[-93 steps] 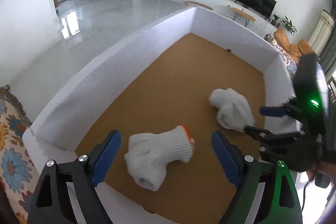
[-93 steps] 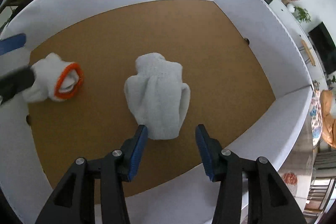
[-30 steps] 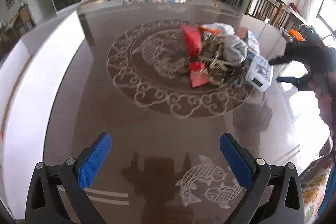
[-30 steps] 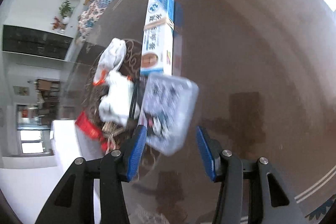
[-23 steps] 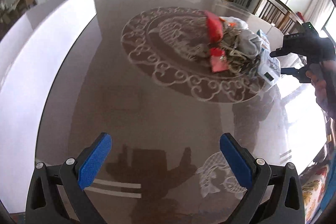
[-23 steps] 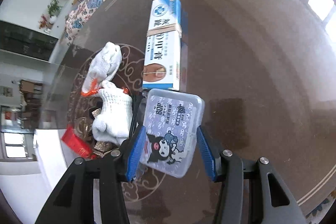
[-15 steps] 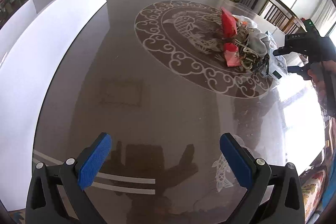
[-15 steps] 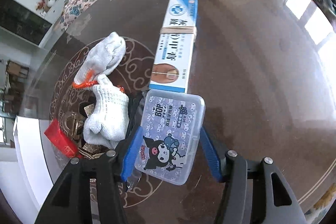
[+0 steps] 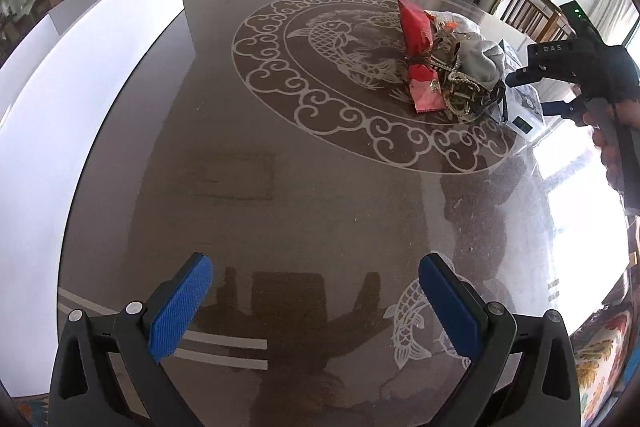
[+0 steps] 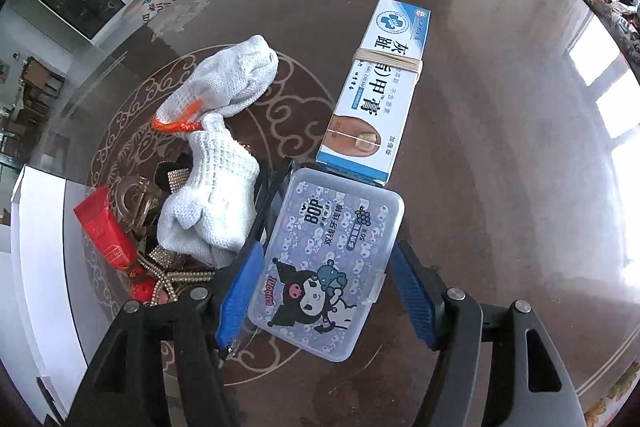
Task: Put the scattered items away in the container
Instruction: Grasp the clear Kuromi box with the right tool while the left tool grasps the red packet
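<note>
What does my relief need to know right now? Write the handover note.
Left gripper: open, empty, above bare table.
Right gripper: open, fingers either side of the clear plastic box, not yet closed on it.
Pile left on the table: two white gloves, the blue-and-white carton, red packets, chain bits.
White container: at left; contents not visible.
Next: close on the box, carry it over.

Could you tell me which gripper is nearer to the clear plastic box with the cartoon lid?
The right gripper: its open jaws straddle the plastic box. The left gripper hangs open over bare table, far from the pile.
</note>
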The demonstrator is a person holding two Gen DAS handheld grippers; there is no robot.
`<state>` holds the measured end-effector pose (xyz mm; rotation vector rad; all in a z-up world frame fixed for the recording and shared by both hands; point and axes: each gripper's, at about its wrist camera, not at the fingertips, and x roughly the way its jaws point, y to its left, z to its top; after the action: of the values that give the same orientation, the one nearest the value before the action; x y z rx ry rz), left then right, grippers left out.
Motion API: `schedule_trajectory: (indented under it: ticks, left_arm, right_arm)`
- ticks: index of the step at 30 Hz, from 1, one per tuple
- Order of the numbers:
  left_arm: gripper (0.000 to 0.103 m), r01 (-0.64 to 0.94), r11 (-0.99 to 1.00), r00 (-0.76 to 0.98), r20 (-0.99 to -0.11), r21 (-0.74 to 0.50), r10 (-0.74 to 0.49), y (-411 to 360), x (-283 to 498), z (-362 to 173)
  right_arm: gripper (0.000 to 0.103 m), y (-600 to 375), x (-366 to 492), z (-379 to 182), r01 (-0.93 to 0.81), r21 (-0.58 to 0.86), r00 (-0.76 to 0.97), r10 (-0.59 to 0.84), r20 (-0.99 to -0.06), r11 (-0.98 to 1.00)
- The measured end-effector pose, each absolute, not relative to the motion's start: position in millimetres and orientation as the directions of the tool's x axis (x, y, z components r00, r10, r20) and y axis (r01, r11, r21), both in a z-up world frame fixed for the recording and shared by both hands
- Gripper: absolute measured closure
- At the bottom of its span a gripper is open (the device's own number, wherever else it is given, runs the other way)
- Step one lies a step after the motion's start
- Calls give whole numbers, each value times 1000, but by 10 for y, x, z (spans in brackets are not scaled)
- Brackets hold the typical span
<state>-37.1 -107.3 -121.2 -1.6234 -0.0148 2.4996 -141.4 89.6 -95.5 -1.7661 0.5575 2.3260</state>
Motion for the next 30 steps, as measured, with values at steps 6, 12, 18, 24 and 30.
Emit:
schedule_trajectory:
  ticks: [6,12,18,24,30]
  left_arm:
    - [0,-151,-986,-399,-908,-70,126,-964,-378,-1186]
    - [0,-160,-985,-393,-911,-67,126,-868,-404,-1195]
    - [0,-180,-983,-423,-898,-43,117,-702,-525,-1077]
    - [0,-154,-988,-458,-884,-24,93,-642,-875,-998]
    - [0,-53,-994,-469,-876,-98,112,-608,-1515,-974]
  right_arm:
    - [35,923,-1423,-987,-278,214,-246,-146,-958,-937]
    - [36,1026,-1213,-890,-264,68,-171,-23,-985,-962]
    - [36,1109,-962,-906,-329,125,-207,-57,-977,-936]
    - [35,1192,-726,-980,-383,200,-259,-103,-960,-902]
    - [38,1304,-438,-1010,-344,212,-376,-73,-924,-915]
